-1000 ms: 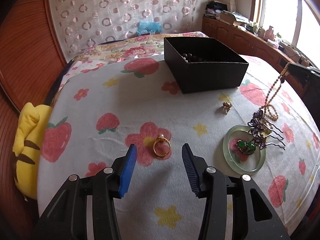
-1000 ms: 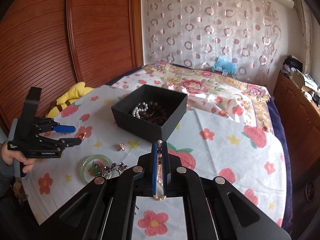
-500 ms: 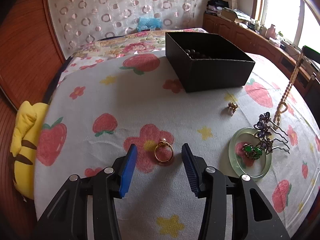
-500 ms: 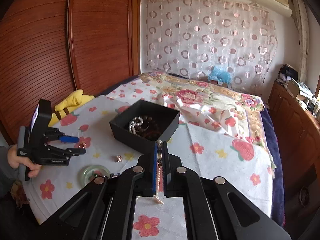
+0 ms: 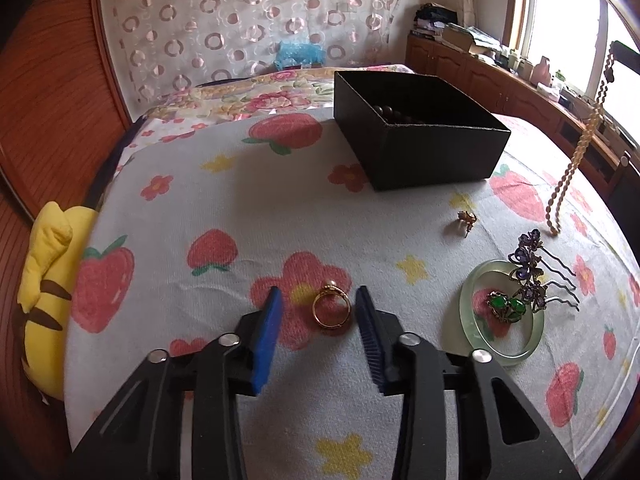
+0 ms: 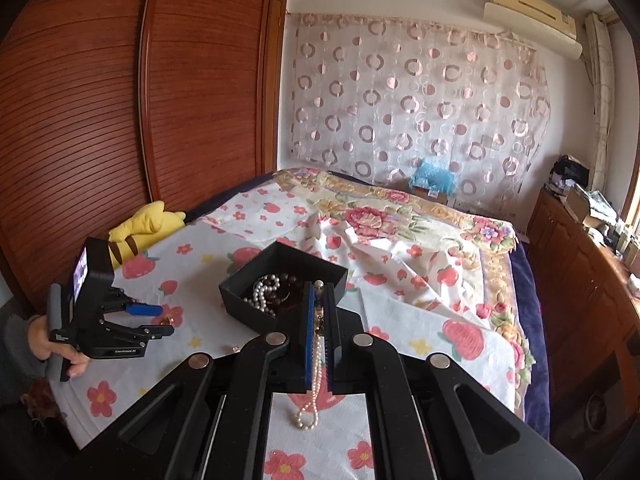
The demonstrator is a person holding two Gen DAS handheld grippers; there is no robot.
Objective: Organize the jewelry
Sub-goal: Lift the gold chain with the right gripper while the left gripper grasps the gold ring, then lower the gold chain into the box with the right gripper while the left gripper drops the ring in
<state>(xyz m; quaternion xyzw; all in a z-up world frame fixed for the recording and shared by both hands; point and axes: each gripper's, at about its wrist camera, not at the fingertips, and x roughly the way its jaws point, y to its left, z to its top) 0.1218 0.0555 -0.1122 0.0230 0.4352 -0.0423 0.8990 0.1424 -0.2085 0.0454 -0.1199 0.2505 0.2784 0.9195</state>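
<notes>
Jewelry, part sorted. Stowed: white pearl string (image 6: 262, 294) and dark bead strand (image 6: 289, 285), both lying inside the black box (image 5: 432, 156) on the strawberry-print bedspread (image 5: 200, 184).

In transit: pearl necklace (image 6: 315, 376), pinched between your right tongs (image 6: 319, 334), which are clenched on it; it dangles free above the bedspread, near the box but not yet over the opening as far as the right wrist view shows.

Next up: gold ring (image 5: 331, 309) with a small pearl, flat on the bedspread between the blue pads of your left tongs (image 5: 318, 322). Those tongs are spread wide, neither pad touching the ring.

Outstanding, all on the bedspread to the ring's right:
- small gold earring (image 5: 466, 219), alone, between box and bangle
- pale green bangle (image 5: 502, 312), lying flat
- green-stone piece (image 5: 506, 307) inside the bangle's ring
- purple flower hair comb (image 5: 534, 272), resting across the bangle's rim

Judgement: roughly a third done; two items boxed, one carried, five to go.
</notes>
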